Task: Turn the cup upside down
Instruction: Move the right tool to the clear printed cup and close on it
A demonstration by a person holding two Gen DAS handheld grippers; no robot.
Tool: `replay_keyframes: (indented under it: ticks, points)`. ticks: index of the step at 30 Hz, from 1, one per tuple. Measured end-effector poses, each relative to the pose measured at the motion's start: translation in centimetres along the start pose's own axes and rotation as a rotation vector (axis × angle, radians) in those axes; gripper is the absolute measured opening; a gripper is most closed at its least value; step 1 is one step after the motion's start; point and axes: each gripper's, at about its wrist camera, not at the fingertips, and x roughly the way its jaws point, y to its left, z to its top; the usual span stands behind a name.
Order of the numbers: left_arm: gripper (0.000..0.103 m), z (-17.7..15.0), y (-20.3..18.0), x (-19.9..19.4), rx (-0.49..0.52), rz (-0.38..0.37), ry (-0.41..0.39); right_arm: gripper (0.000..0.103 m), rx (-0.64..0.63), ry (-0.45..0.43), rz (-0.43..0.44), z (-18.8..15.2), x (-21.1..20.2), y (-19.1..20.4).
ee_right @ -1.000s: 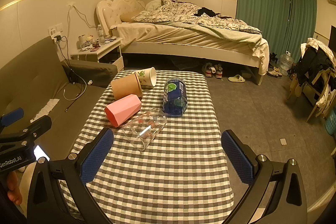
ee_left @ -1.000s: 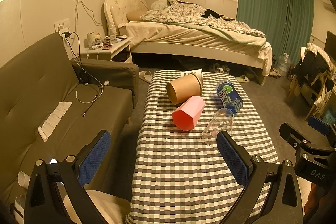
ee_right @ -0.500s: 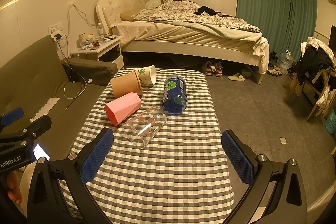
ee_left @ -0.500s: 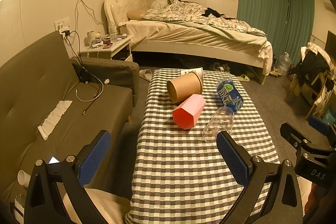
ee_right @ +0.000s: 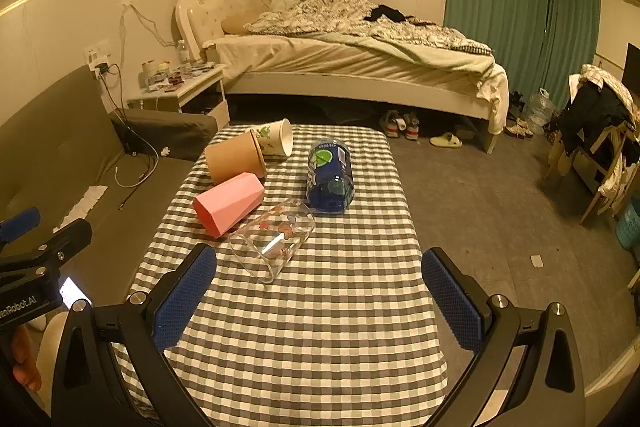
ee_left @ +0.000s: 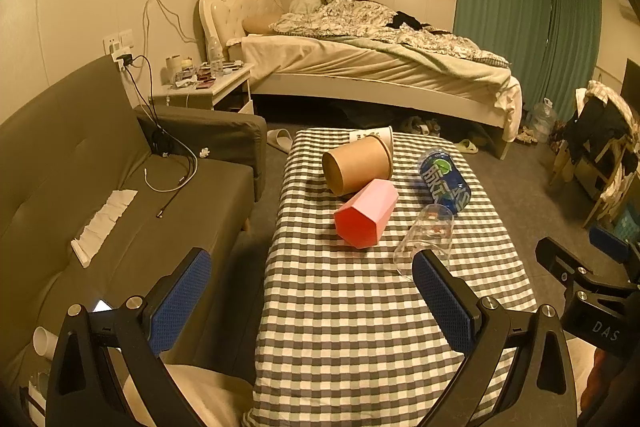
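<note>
Several cups lie on their sides on a checked table. A clear glass cup with small pictures lies nearest, also in the left wrist view. Behind it lie a pink faceted cup, a brown paper cup, a white printed paper cup and a blue cup. My right gripper is open and empty, above the table's near part. My left gripper is open and empty, over the table's near left edge.
A grey sofa with cables and a white cloth runs along the table's left side. A bed and a nightstand stand behind. A chair with clothes stands at the far right. Bare floor lies right of the table.
Both grippers have drifted slightly toward the table and cups. The cups have not moved. Both grippers stay open.
</note>
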Motion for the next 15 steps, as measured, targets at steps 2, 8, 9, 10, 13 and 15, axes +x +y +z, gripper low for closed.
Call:
replay_keyframes:
  ticks: [2, 8, 9, 10, 13, 15]
  points:
    - [0.103, 0.4, 0.3, 1.0, -0.006, -0.001, 0.012, 0.103, 0.009, 0.015, -0.003, 0.2, 0.5, 0.2]
    - [0.103, 1.1, 1.9, 3.8, -0.004, 0.024, 0.05, 0.103, 0.051, 0.091, -0.021, 0.8, 4.1, 1.6]
    - [0.103, 1.1, 2.3, 4.3, -0.002, 0.03, 0.058, 0.103, 0.062, 0.106, -0.018, 0.9, 4.9, 2.0]
    - [0.103, 1.2, 2.4, 4.6, -0.001, 0.033, 0.063, 0.103, 0.074, 0.132, -0.011, 1.2, 6.3, 2.5]
    - [0.103, 1.0, 3.2, 5.9, 0.004, 0.047, 0.088, 0.103, 0.068, 0.17, -0.021, 1.4, 9.0, 3.8]
    - [0.103, 0.9, 3.7, 6.7, 0.007, 0.062, 0.107, 0.103, 0.061, 0.219, -0.056, 1.7, 11.7, 4.6]
